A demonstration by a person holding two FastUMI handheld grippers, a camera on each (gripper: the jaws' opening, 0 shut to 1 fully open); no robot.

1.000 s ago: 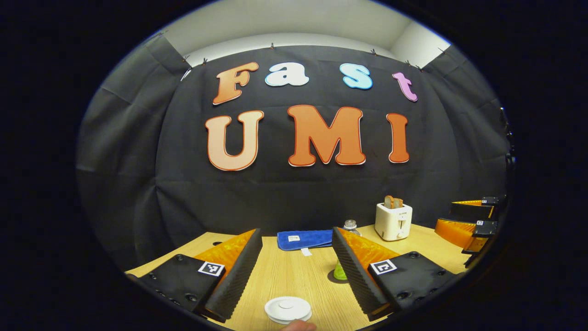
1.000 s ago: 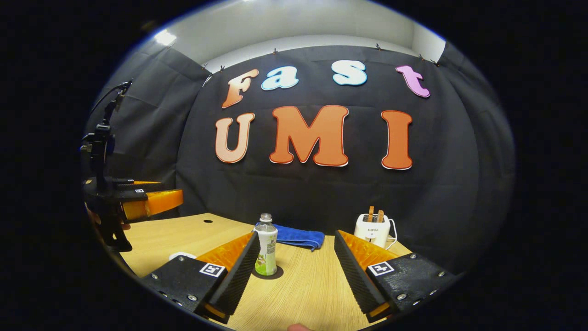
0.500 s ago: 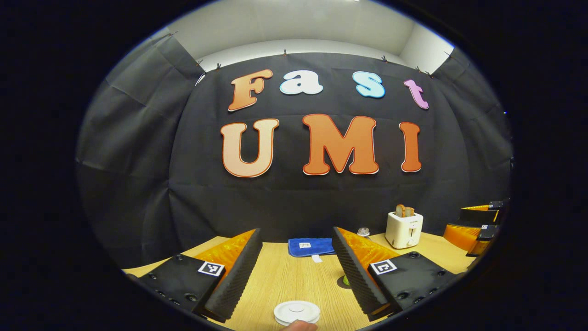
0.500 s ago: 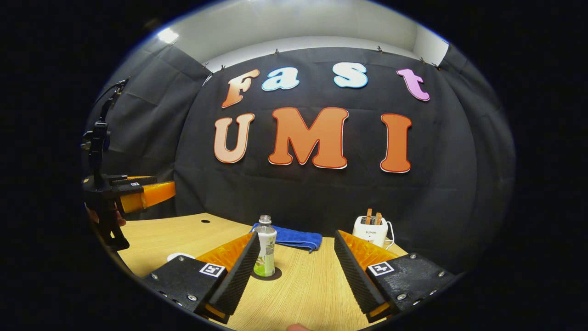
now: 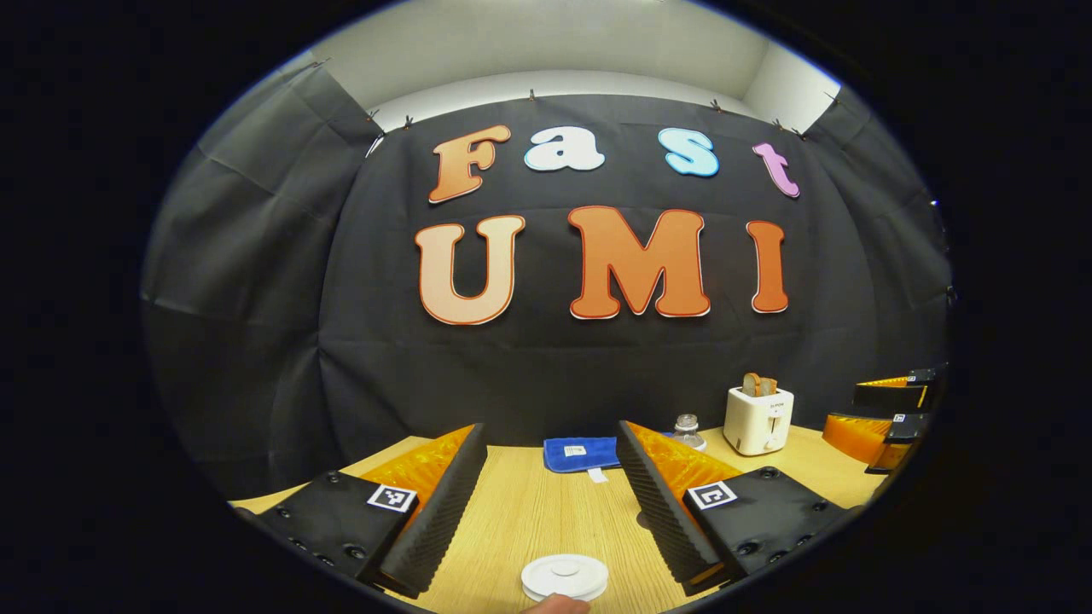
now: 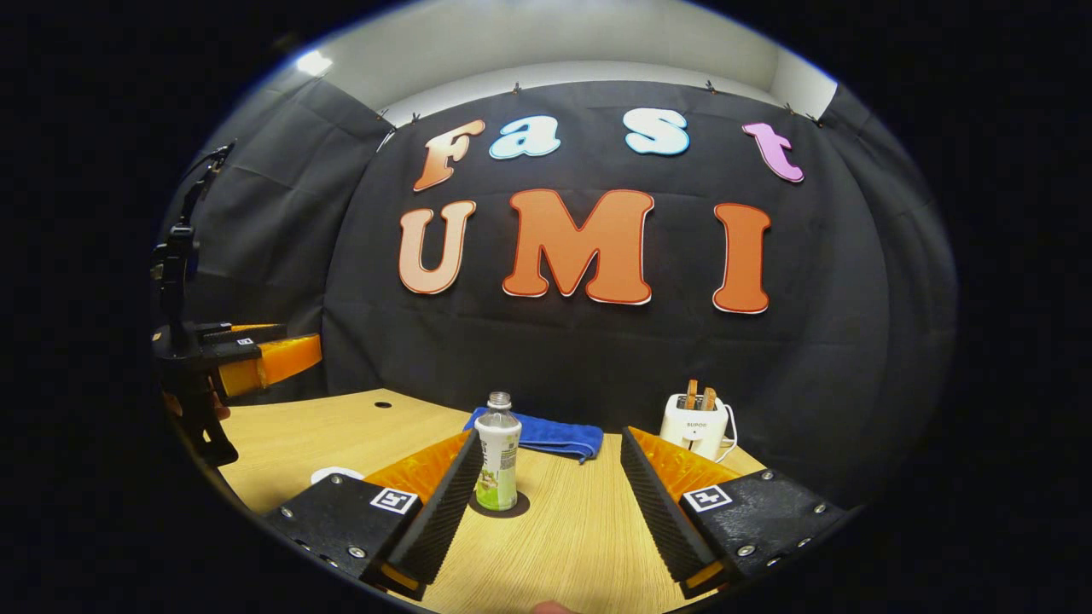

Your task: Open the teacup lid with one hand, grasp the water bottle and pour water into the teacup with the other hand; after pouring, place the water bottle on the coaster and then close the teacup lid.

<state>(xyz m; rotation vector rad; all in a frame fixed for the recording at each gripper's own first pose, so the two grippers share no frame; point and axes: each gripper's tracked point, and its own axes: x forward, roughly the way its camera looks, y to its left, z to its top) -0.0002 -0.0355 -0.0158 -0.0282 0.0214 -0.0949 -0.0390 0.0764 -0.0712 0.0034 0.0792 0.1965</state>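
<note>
The white teacup with its lid [image 5: 565, 577] on sits at the bottom edge of the left gripper view, just ahead of my open left gripper [image 5: 550, 431] and between its fingers. The water bottle [image 6: 497, 465] stands upright on a dark round coaster [image 6: 501, 506], close to the inner side of the left finger of my open right gripper [image 6: 550, 443]. In the left gripper view the bottle's top [image 5: 687, 424] pokes out behind the right finger. A sliver of the teacup lid [image 6: 337, 474] shows at the left in the right gripper view. Both grippers hold nothing.
A blue cloth [image 6: 537, 433] lies at the back of the wooden table [image 6: 580, 537]. A white toaster [image 6: 697, 425] with bread slices stands at the back right. The left gripper [image 6: 247, 358] hovers over the table's left side; the right gripper [image 5: 887, 418] shows far right.
The left gripper has pulled back and turned a little, so the teacup, cloth and toaster slid rightward in its view. The right gripper has barely moved.
</note>
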